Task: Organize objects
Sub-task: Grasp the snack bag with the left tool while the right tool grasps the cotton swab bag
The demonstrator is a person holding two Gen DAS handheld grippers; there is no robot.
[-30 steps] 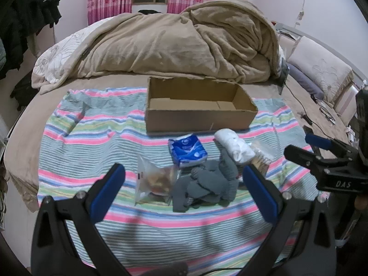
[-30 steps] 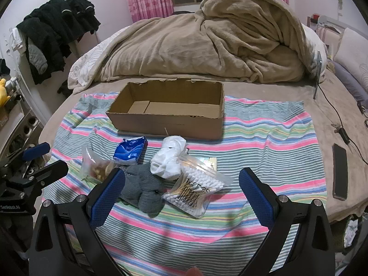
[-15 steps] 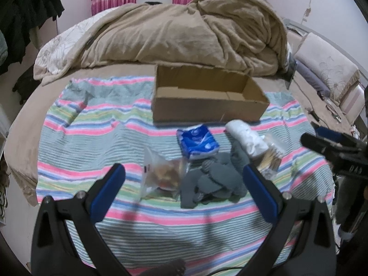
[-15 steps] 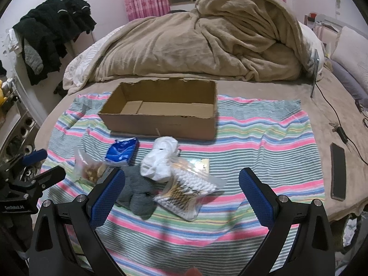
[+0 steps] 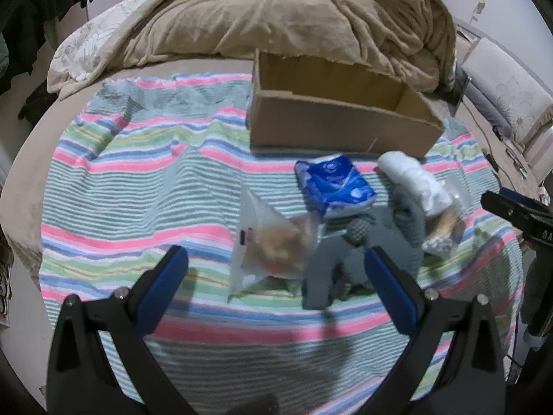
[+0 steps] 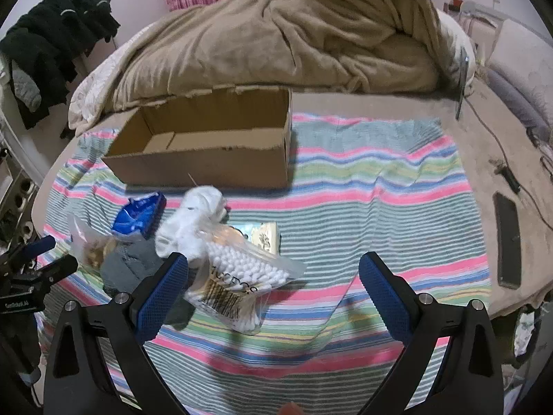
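An empty cardboard box (image 5: 338, 128) (image 6: 207, 162) lies on a striped blanket (image 5: 138, 186). In front of it lies a pile: a blue tissue pack (image 5: 333, 181) (image 6: 138, 216), a clear bag of snacks (image 5: 273, 245) (image 6: 88, 245), a grey cloth (image 5: 352, 252) (image 6: 128, 268), a white sock roll (image 5: 411, 176) (image 6: 195, 219) and a bag of cotton swabs (image 6: 242, 276) (image 5: 442, 231). My left gripper (image 5: 274, 263) is open, above the snack bag. My right gripper (image 6: 273, 269) is open, above the swab bag.
A rumpled beige duvet (image 5: 276, 10) is heaped behind the box. A black phone (image 6: 507, 238) and cables (image 6: 508, 176) lie on the bed to the right. Dark clothes (image 6: 52, 41) hang at the left. A small card (image 6: 266, 235) lies beside the swabs.
Both grippers have moved forward and lower toward the pile, which now looks larger. The left gripper has also swung left. Both stay open; no object has moved.
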